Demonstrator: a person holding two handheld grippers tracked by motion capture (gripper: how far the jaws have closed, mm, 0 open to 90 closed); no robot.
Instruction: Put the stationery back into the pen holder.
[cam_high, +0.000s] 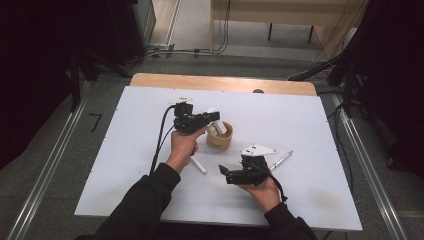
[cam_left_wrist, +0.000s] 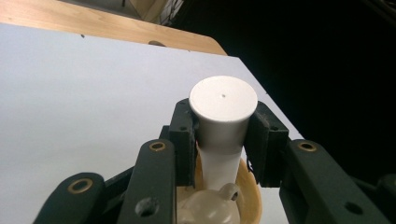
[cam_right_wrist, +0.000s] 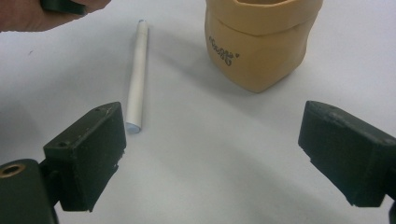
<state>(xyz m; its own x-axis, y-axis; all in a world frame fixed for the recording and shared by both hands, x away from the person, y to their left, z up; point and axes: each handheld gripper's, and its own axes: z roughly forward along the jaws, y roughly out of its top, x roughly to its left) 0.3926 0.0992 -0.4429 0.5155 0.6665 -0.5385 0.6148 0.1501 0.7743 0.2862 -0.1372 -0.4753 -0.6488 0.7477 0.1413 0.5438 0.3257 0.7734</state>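
Work centres on a tan pouch (cam_high: 220, 136) standing near the middle of the white table (cam_high: 125, 150). We see the left gripper (cam_high: 214, 119) just at the pouch's 10 o'clock in the high view, its jaws closed on a white cylinder (cam_high: 216, 126) that stands upright over the pouch's mouth. In the left gripper view the two black pads clamp the cylinder (cam_left_wrist: 223, 122) from either side just below its flat round top, and its lower end goes down into the pouch (cam_left_wrist: 250, 198), where a pale rounded object (cam_left_wrist: 210, 210) lies against it; we cannot tell what that object is.

From the pouch, a white pen (cam_high: 198, 165) lies on the table at about 7 o'clock, just beside the person's left hand (cam_high: 182, 146). A silver pen (cam_high: 280, 161) lies at about 4 o'clock, well apart from the pouch and just past the right gripper (cam_high: 223, 172).

We see the right gripper held low at the pouch's 6 o'clock, in the person's right hand (cam_high: 262, 190). In the right gripper view its jaws stand wide apart with nothing between them, and they look toward the pouch (cam_right_wrist: 261, 44) at 1 o'clock and the white pen (cam_right_wrist: 137, 77) at 11 o'clock. The pouch's wall bears a small dark print that we cannot read.
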